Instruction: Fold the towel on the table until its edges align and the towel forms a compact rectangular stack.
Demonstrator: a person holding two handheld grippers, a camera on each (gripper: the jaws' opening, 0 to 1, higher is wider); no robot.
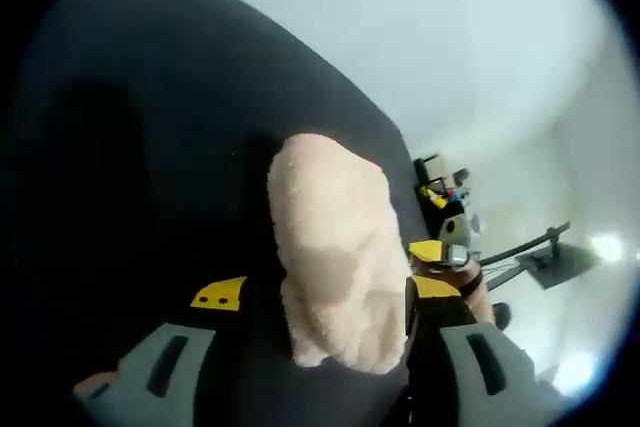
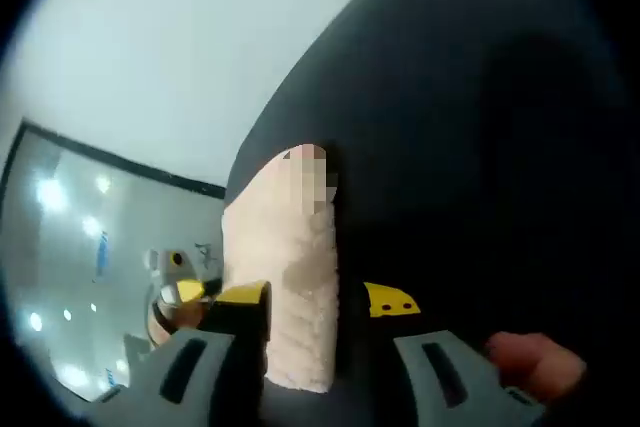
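table: a dark, nearly black table (image 1: 150,147) takes up most of the left gripper view, its far edge curving against a pale wall; in the right gripper view the same dark surface (image 2: 480,127) covers the upper right, tilted steeply because the camera is rolled.
wall: pale grey-white wall (image 1: 430,27) beyond the table edge; in the right gripper view it runs down to a dark baseline strip above a glossy floor with light reflections.
towel: cream, fluffy towel (image 1: 335,247) bunched into a thick upright fold, raised in front of the table between the two yellow-tipped jaws of the left gripper; in the right gripper view the towel (image 2: 290,277) shows as a narrow vertical band running up from between that gripper's jaws. whether its lower part touches the table cannot be told.
left gripper: left gripper (image 1: 330,297) with grey jaws and yellow tips; the jaws stand fairly wide, one on each side of the towel, the right tip pressed against the cloth, the left tip just beside it; a firm pinch cannot be confirmed.
right gripper: right gripper (image 2: 318,299), jaws narrow, closed on the towel's folded edge, yellow tips on both sides of the cloth.
other gripper seen: a grey and yellow gripper (image 1: 452,242) beyond the towel on the right of the left gripper view; another (image 2: 175,292) at left in the right gripper view.
fingers: a person's fingertip (image 2: 535,362) at the lower right beside the right jaw.
background clutter: small, dark stand with coloured bits (image 1: 440,187) far off, too small to identify.
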